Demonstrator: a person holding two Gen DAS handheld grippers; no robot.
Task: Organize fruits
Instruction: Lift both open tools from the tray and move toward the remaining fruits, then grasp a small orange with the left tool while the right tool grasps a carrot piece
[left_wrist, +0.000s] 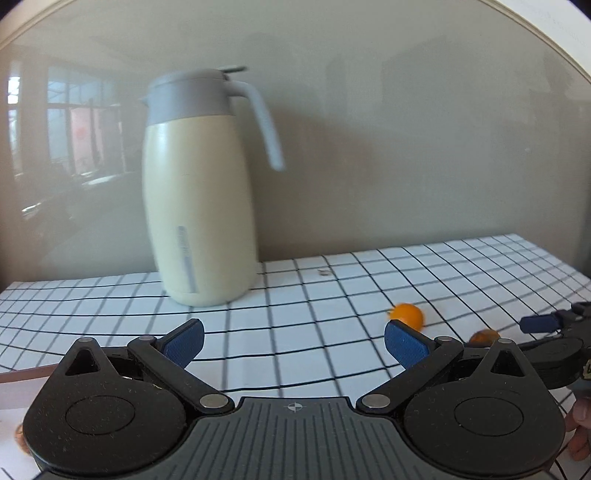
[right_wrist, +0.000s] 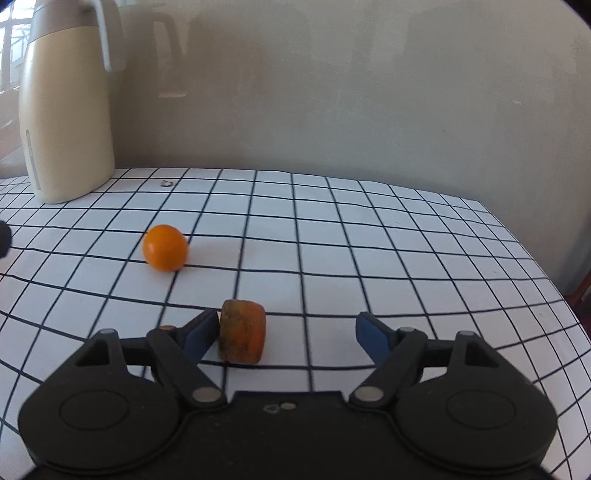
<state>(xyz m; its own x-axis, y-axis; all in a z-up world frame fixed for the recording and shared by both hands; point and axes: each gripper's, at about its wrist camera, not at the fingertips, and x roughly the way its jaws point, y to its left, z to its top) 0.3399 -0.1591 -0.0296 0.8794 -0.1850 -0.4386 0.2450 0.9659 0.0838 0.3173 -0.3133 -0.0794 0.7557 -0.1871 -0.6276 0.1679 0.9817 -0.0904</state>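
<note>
Orange chunk (right_wrist: 242, 332) sits between the open right gripper (right_wrist: 284, 332), seemingly touching one pad; next, centre and close. Left gripper (left_wrist: 293, 341) gapes empty

jug (left_wrist: 199, 206): glossy plastic | cloth (right_wrist: 332, 229): matt | orange fruit (right_wrist: 165, 248): smooth, shiny

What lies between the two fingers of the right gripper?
In the right wrist view, the brownish orange chunk lies between the right gripper fingers, against one pad; the other stands clear.
</note>
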